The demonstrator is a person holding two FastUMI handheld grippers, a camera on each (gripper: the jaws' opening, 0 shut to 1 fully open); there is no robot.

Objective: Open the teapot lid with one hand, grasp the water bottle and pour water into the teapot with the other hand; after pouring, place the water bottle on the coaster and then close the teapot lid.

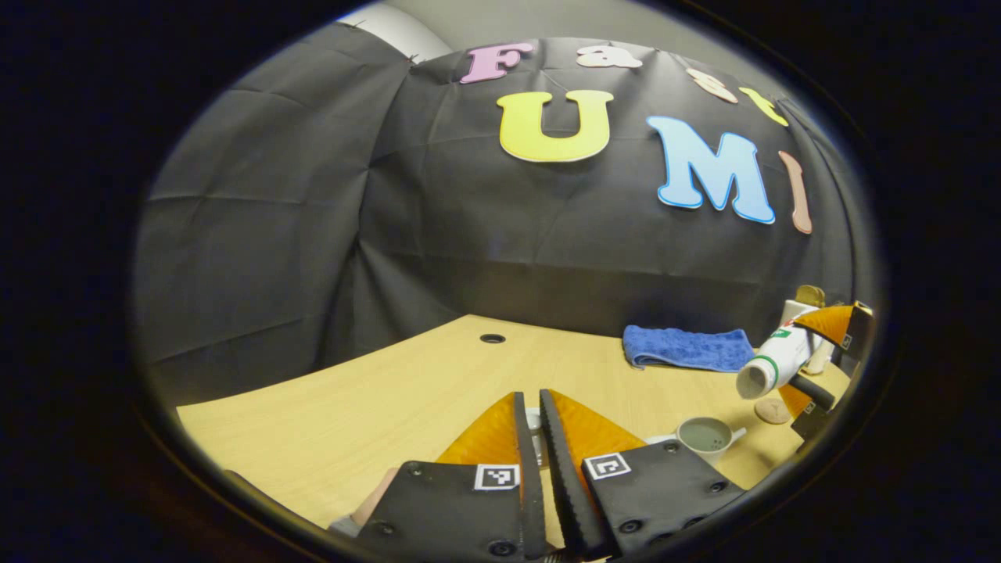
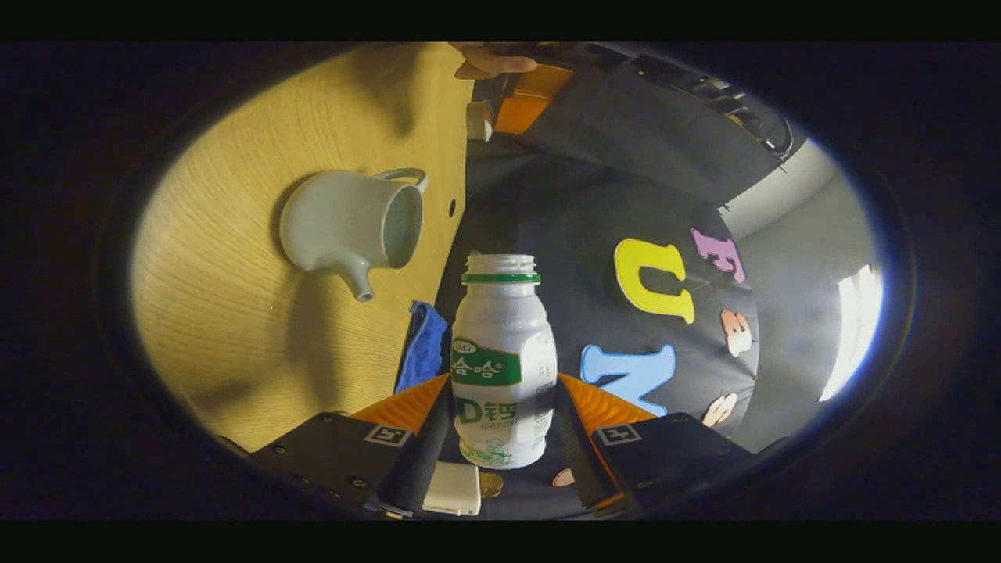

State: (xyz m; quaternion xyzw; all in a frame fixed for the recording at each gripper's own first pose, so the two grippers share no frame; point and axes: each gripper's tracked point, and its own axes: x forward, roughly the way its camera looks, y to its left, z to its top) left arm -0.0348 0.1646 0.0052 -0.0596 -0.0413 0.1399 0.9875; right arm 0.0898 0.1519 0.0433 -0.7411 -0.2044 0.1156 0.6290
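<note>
The right hand-held gripper (image 2: 504,422) clamps the small white bottle (image 2: 503,367), uncapped and tipped toward the open pale teapot (image 2: 352,227) on the counter (image 2: 235,328), while the left hand-held gripper (image 1: 534,438) pinches the lid (image 1: 535,428) aside, so pouring looks underway and next needs the mouth over the opening.

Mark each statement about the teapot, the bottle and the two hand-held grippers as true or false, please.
1. The teapot has its lid on. False: its mouth is open.
2. The right hand-held gripper holds the water bottle. True.
3. The bottle is capped. False: its neck is open.
4. A blue cloth lies on the table. True.
5. The left hand-held gripper is wide open. False: its fingers are nearly together on a small white thing.
</note>
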